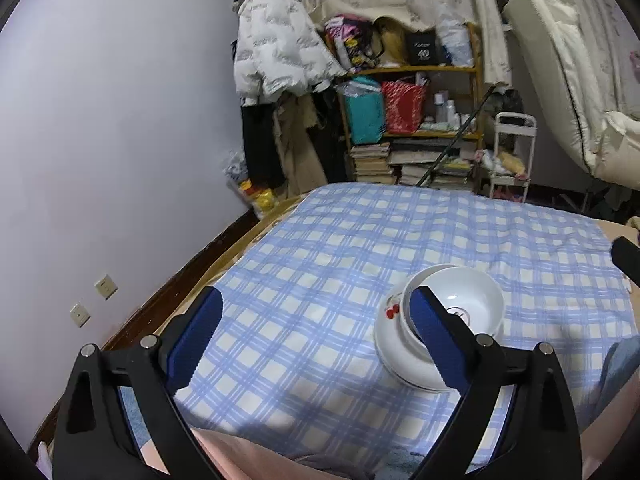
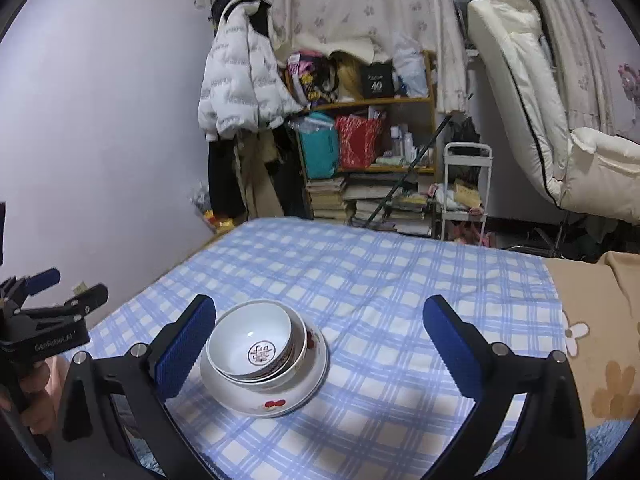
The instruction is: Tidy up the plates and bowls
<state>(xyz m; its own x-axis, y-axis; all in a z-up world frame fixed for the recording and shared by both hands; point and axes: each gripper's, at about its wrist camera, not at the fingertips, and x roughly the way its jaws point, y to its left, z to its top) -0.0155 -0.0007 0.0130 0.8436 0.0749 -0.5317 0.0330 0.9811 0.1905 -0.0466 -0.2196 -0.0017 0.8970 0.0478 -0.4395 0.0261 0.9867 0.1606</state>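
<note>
Blue checked bedcover carrying a stack: two nested bowls on a plate. Left gripper and right gripper gape empty, clear of it. Soft bedding may tip the stack if nudged.

- Under your view lies a blue-and-white checked cloth, spread over a tan floral blanket showing at its right edge.
- At the far end you see a wooden shelf holding a teal bag and a red bag, with stacked books below.
- Left of it hangs a white puffer jacket.
- Right of it stands a small white cart.
- Two wall sockets sit low on the left wall.
</note>
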